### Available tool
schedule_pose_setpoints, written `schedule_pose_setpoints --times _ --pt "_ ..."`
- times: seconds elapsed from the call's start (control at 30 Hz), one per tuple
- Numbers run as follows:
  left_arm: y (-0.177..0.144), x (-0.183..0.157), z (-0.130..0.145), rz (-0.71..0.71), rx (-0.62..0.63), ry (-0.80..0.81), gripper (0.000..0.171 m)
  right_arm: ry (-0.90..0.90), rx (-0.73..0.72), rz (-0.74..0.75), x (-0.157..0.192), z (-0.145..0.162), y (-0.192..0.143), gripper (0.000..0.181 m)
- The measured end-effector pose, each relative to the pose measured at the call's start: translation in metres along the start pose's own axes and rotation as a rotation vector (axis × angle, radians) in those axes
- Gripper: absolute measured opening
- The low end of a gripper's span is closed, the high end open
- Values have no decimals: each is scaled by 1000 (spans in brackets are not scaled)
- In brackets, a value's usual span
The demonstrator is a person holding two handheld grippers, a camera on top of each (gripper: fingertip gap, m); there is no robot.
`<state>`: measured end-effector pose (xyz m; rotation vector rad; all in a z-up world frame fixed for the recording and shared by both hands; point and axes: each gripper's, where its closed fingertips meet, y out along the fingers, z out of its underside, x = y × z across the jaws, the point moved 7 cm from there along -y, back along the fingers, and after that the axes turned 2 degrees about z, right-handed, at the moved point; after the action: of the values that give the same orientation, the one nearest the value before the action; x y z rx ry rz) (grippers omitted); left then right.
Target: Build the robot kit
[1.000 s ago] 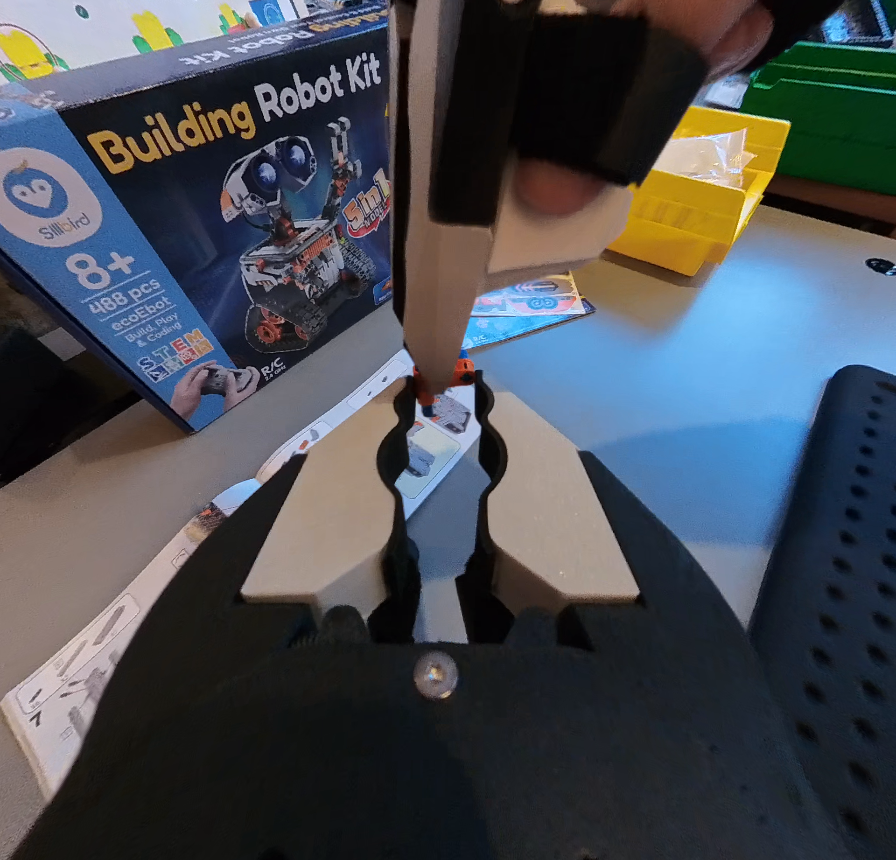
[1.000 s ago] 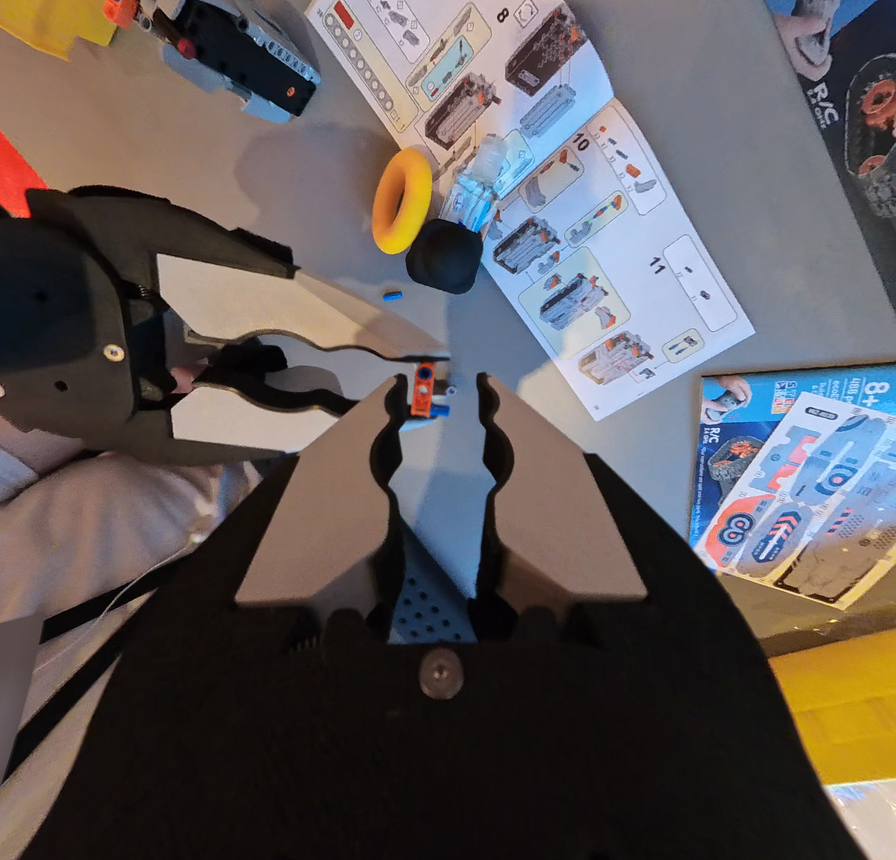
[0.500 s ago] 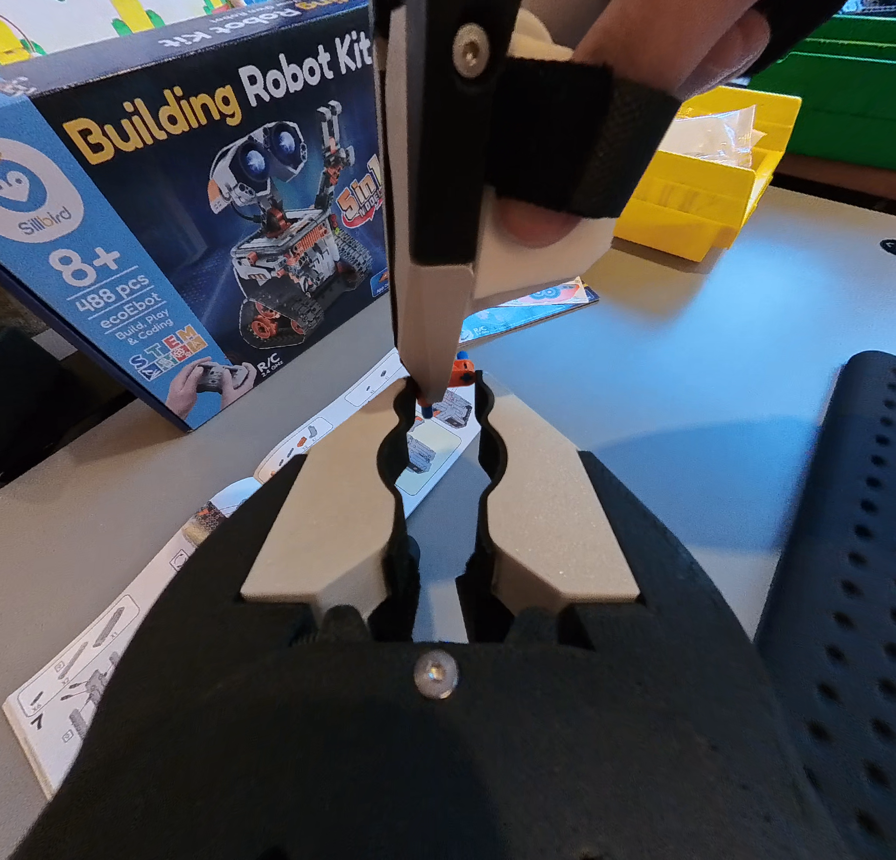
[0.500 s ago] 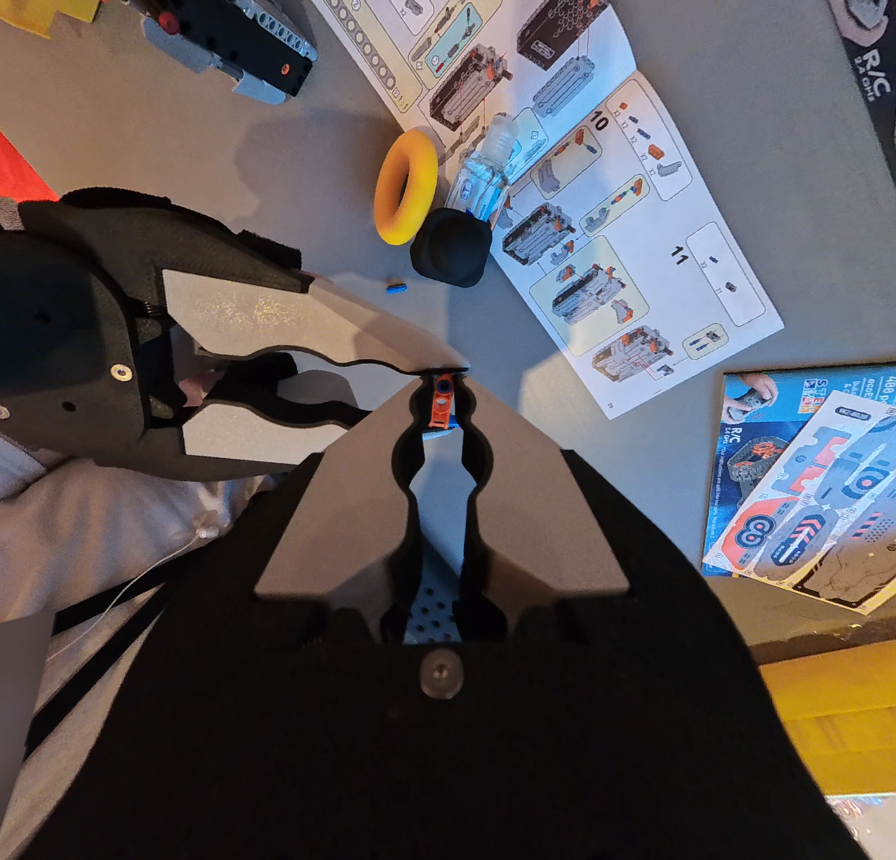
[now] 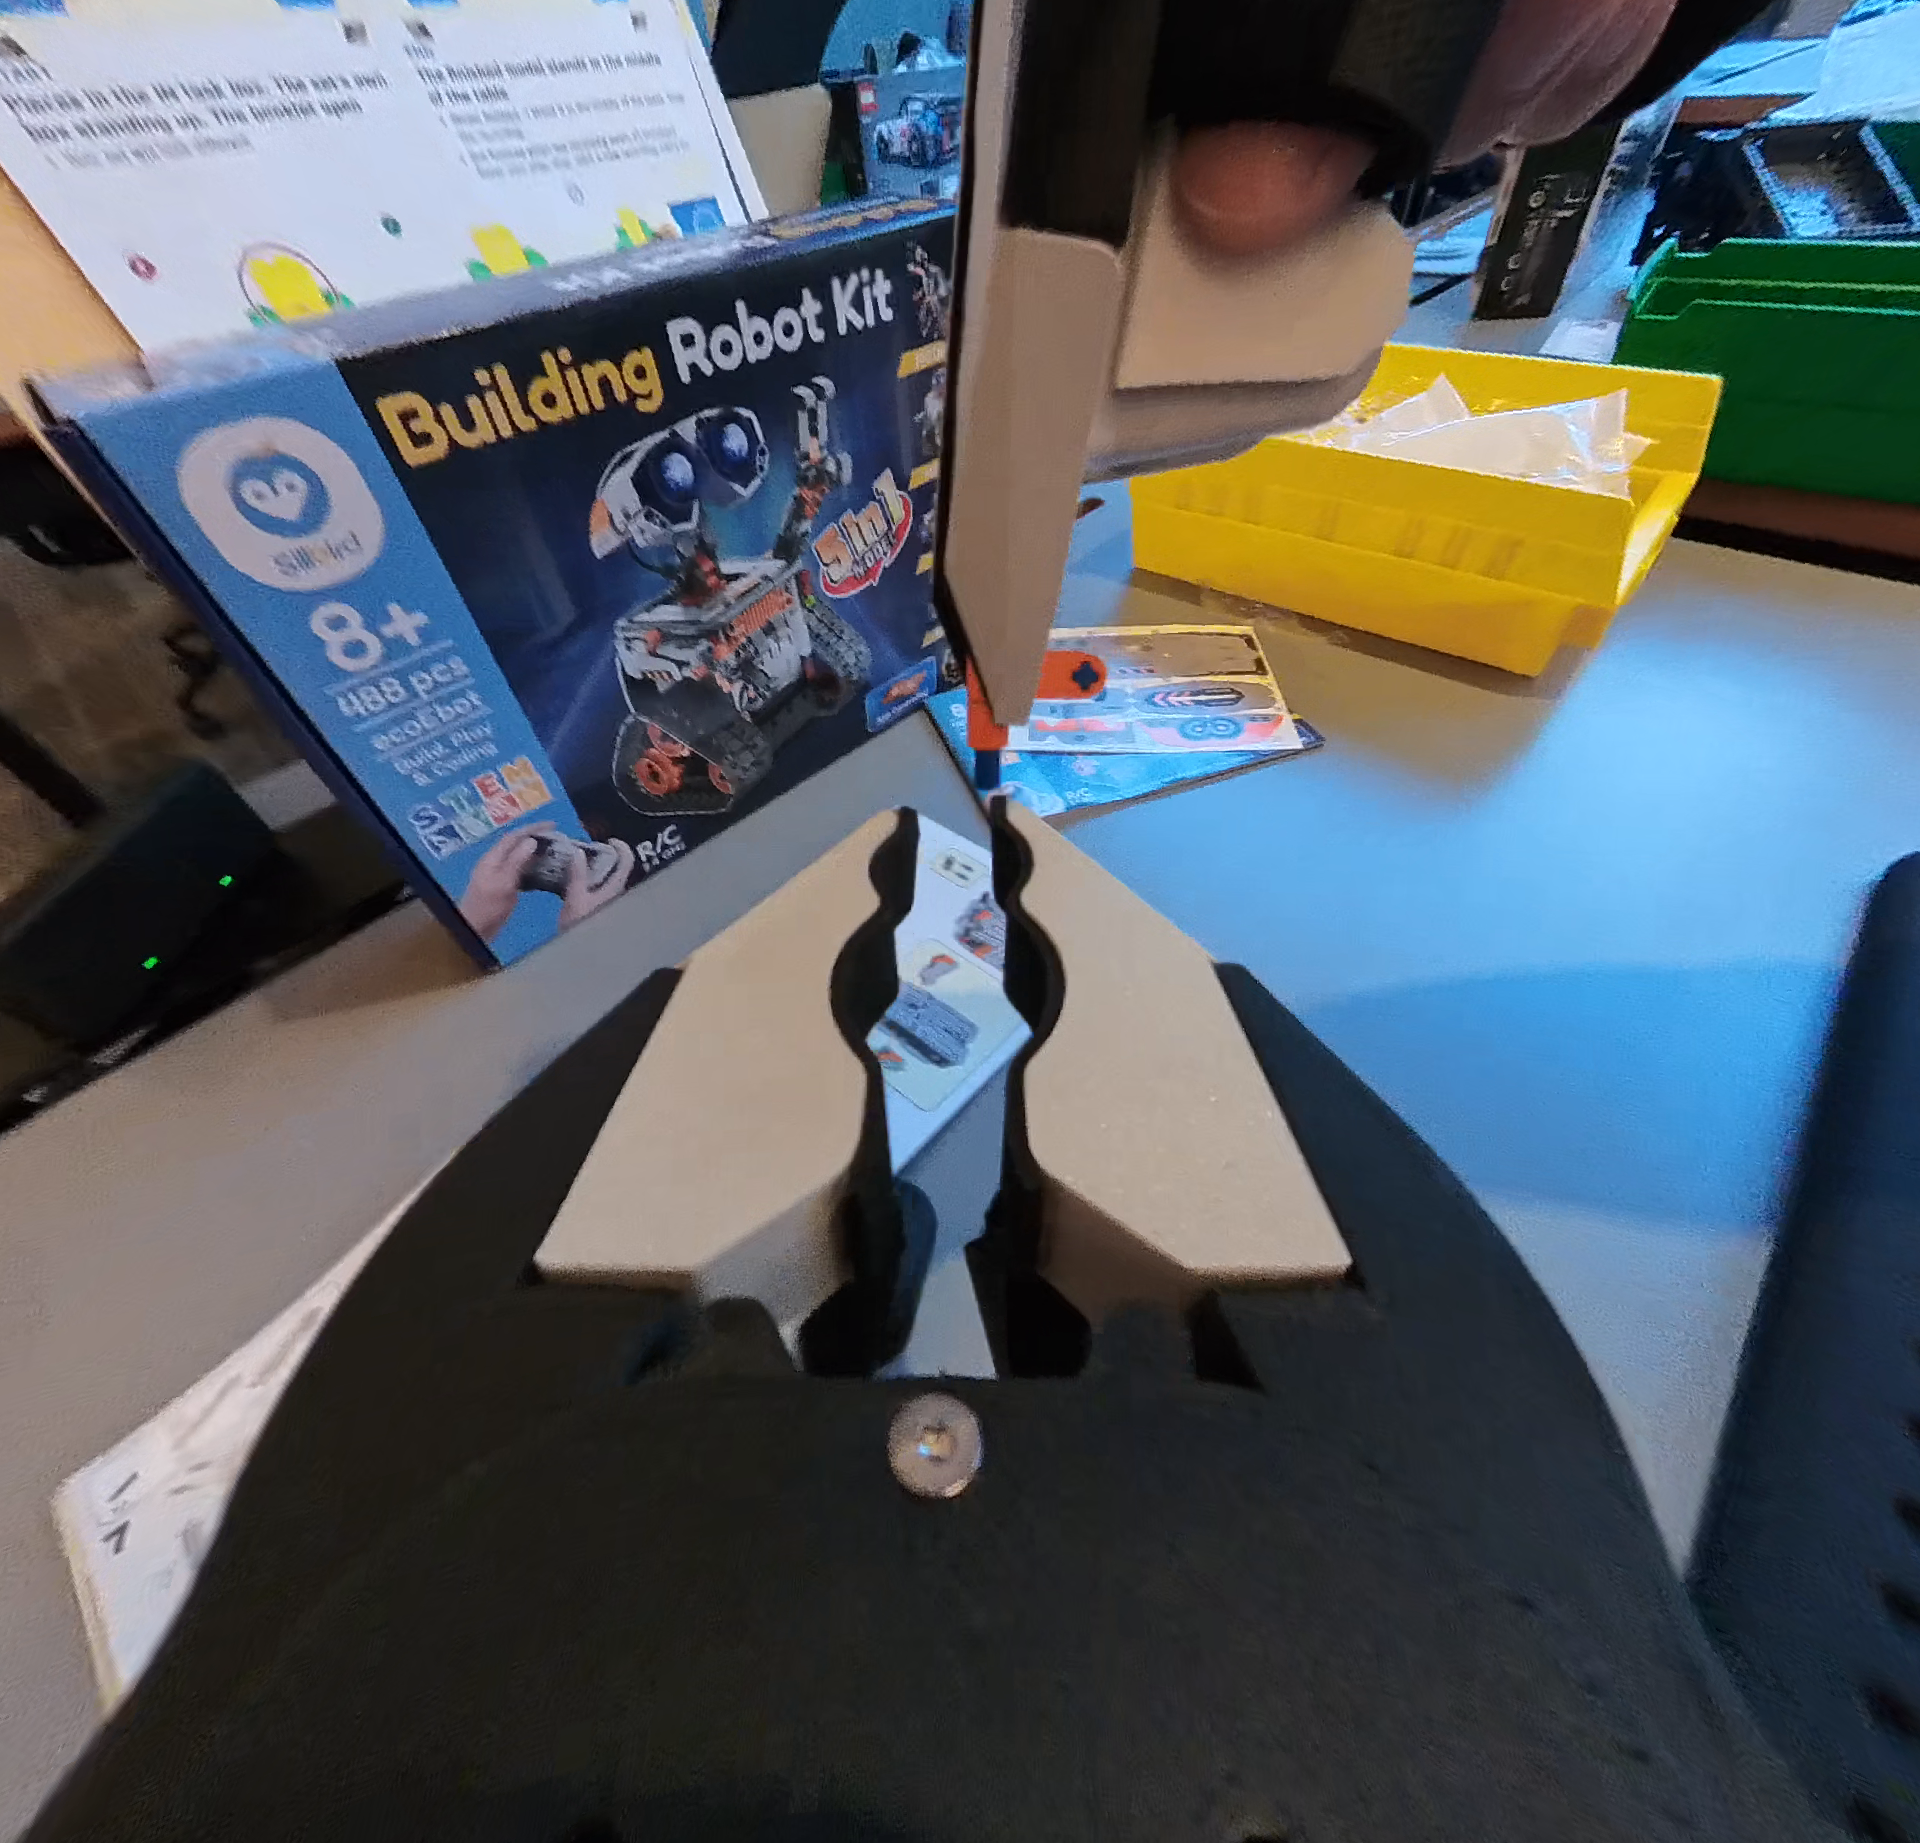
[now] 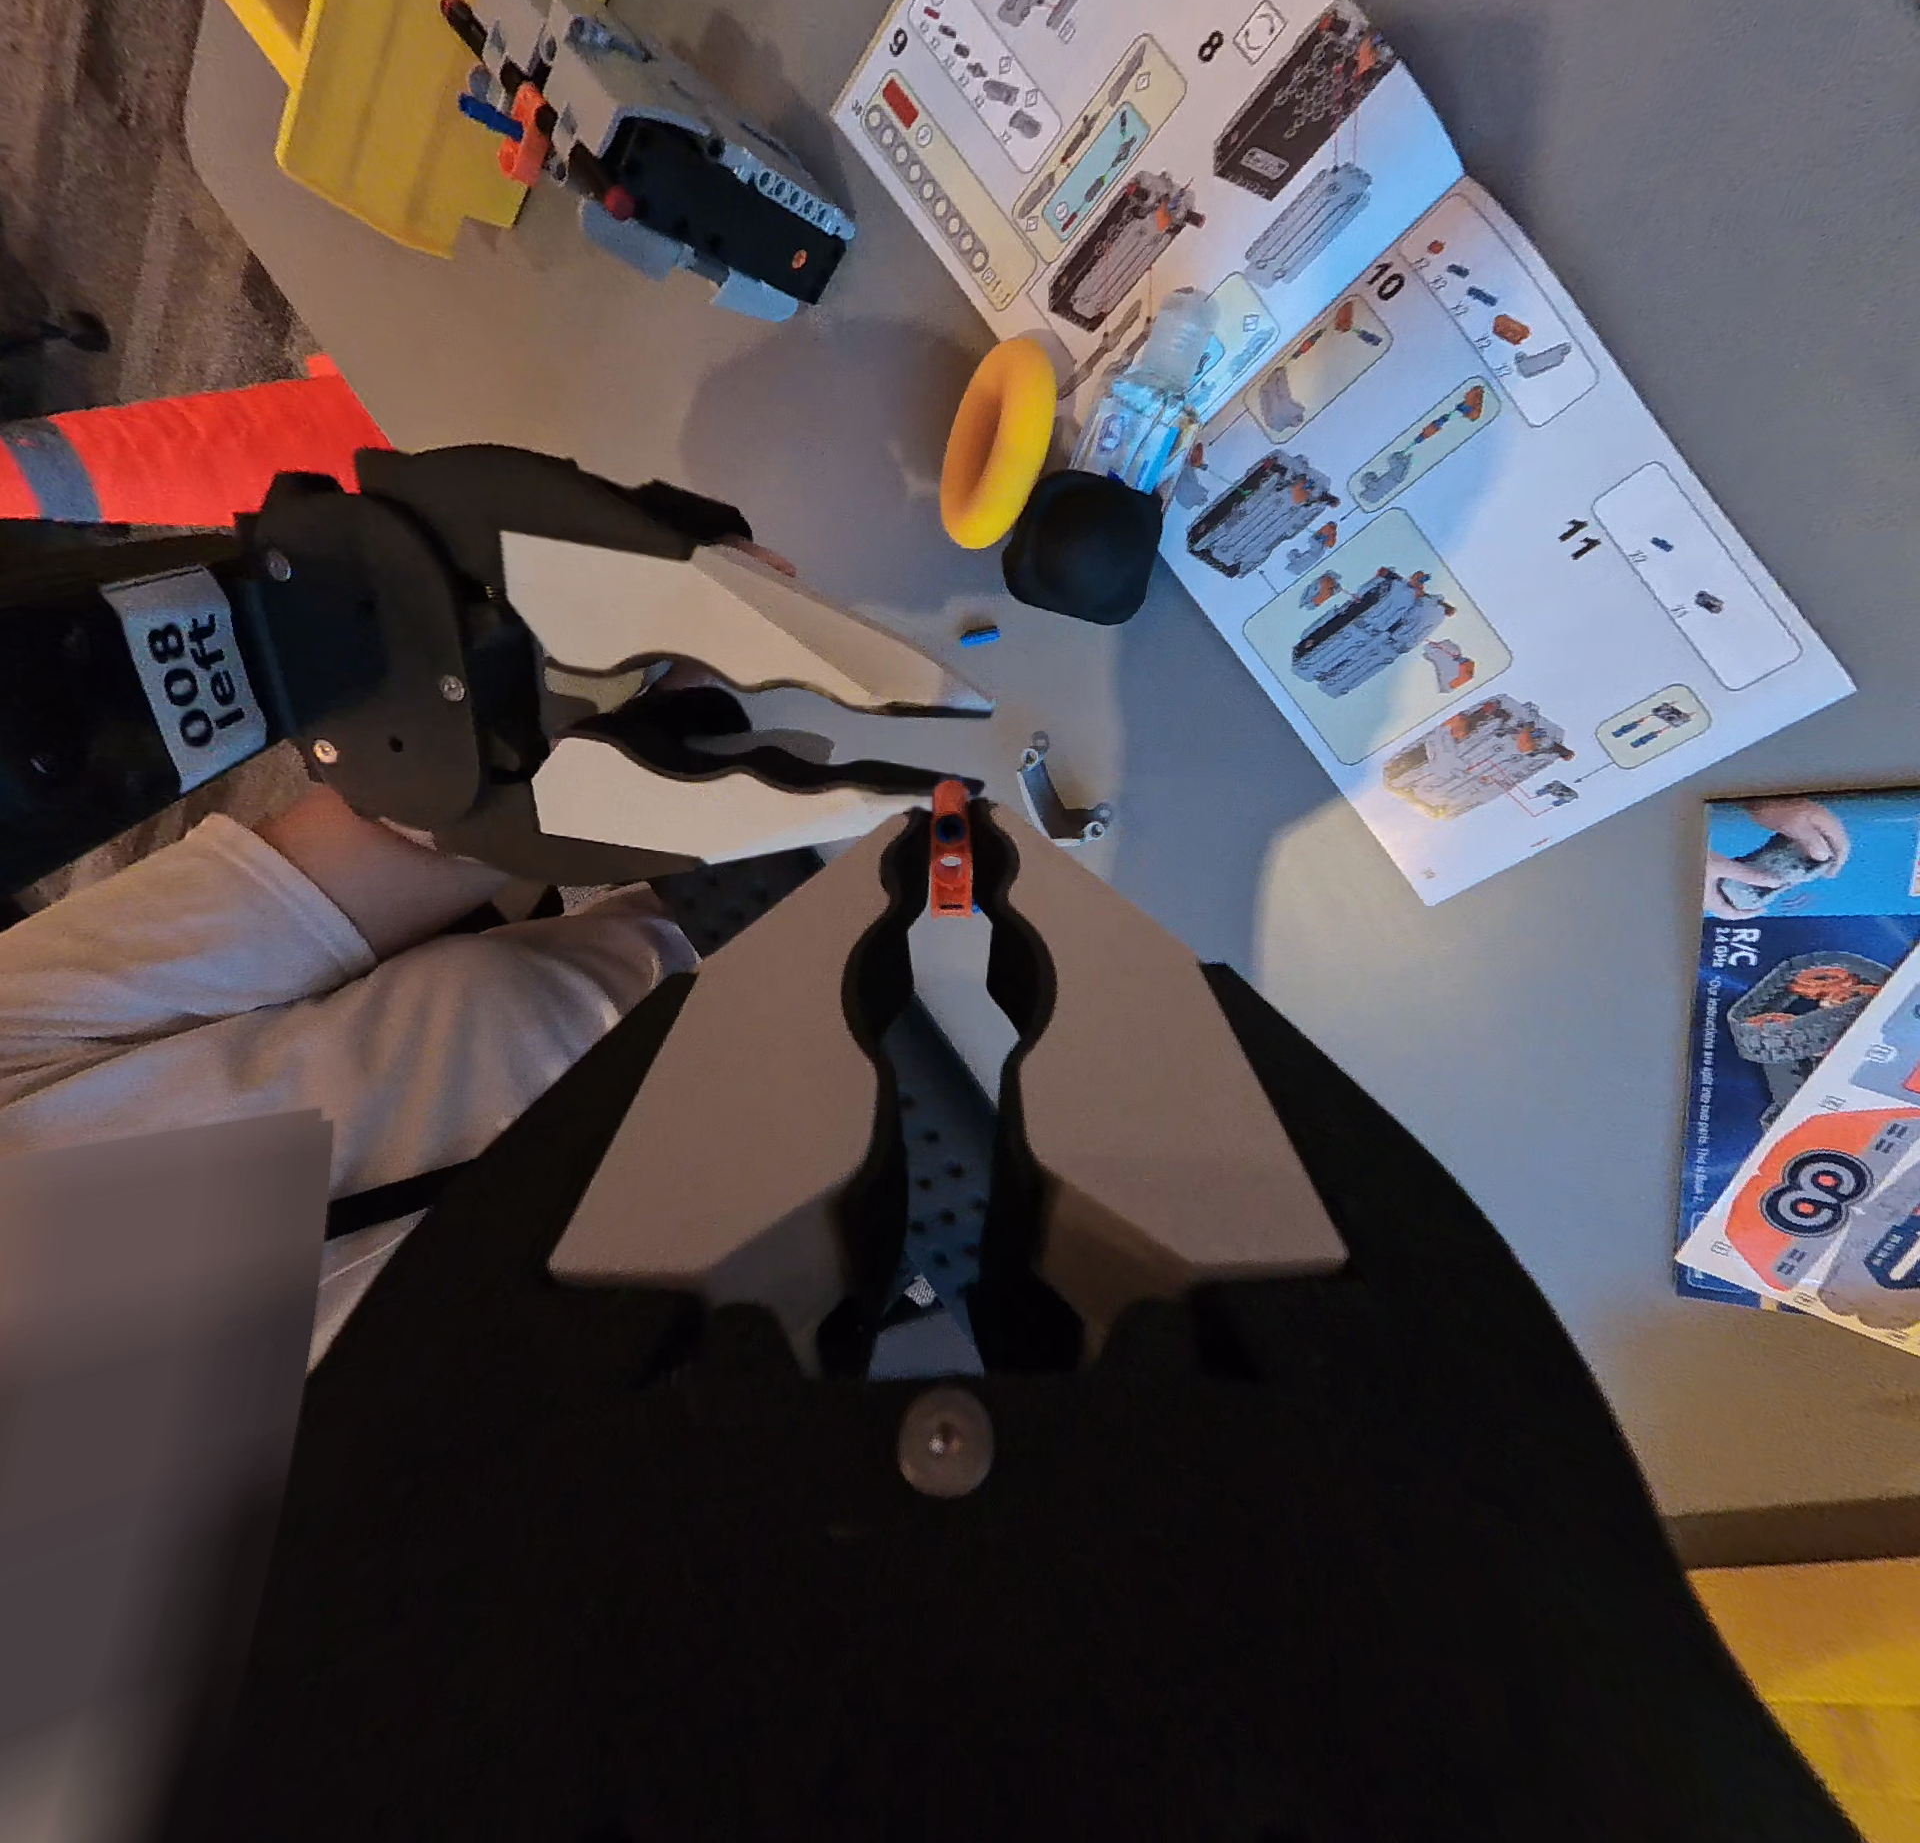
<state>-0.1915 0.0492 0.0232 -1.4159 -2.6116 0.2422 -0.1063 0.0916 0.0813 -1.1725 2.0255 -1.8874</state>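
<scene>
My right gripper (image 6: 948, 837) is shut on a small orange connector (image 6: 948, 863) with a blue pin in it, held above the grey table. In the left wrist view it comes down from above (image 5: 1003, 702) with the orange connector (image 5: 1070, 676) at its tips. My left gripper (image 5: 951, 814) is narrowly open and empty, its tips just below the blue pin (image 5: 985, 759). In the right wrist view the left gripper (image 6: 975, 744) reaches in from the left, its lower fingertip (image 6: 951, 781) right next to the connector. A grey curved piece (image 6: 1060, 796) lies on the table just beyond.
An open instruction booklet (image 6: 1455, 443), a yellow ring (image 6: 997, 453), a black round cap (image 6: 1081, 546), a clear bottle (image 6: 1153, 391) and a loose blue pin (image 6: 977, 635) lie ahead. A partly built model (image 6: 707, 183) rests by a yellow bin (image 6: 384, 100). The kit box (image 5: 520, 598) stands at the left. My left and right fingertips are right by each other.
My right gripper went from open to shut on the orange connector. The connector left my left gripper's tips, whose jaws then narrowed. Both grippers have risen from the table.
</scene>
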Motion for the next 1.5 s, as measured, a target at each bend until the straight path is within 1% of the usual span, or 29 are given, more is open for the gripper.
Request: schedule_pose_setpoints --times 0.17,0.3,0.33,0.37,0.4,0.43,0.63,0.77,0.9,1.13,1.33,1.5 --pt "2 -4 1 45 0 -3 9 -11 35 23 2 2 1 6" --pt "3 -5 3 75 7 -22 19 -9 55 40 4 2 4 6" --pt "3 -5 3 80 8 -20 17 -11 63 48 6 1 5 6" --pt "2 -4 2 75 10 -11 12 -16 70 59 7 0 5 5" --pt "0 -2 1 65 10 6 3 -15 71 63 10 -3 6 5" --pt "-3 2 0 49 8 23 1 -8 71 64 14 -7 7 6" --pt "-28 31 -19 41 -14 -20 1 -86 52 122 44 -42 -3 7" --pt "-37 36 -24 38 -23 -18 1 -131 54 126 54 -50 -7 7" --pt "-37 36 -23 31 -45 -28 1 -127 52 120 55 -51 -4 7" --pt "-36 36 -21 27 -48 -40 1 -119 43 106 52 -51 -1 7" --pt "-36 36 -20 28 -53 -48 1 -93 34 62 50 -50 -1 8" --pt "-35 38 -18 21 -53 -57 1 -94 31 68 50 -51 -2 8"
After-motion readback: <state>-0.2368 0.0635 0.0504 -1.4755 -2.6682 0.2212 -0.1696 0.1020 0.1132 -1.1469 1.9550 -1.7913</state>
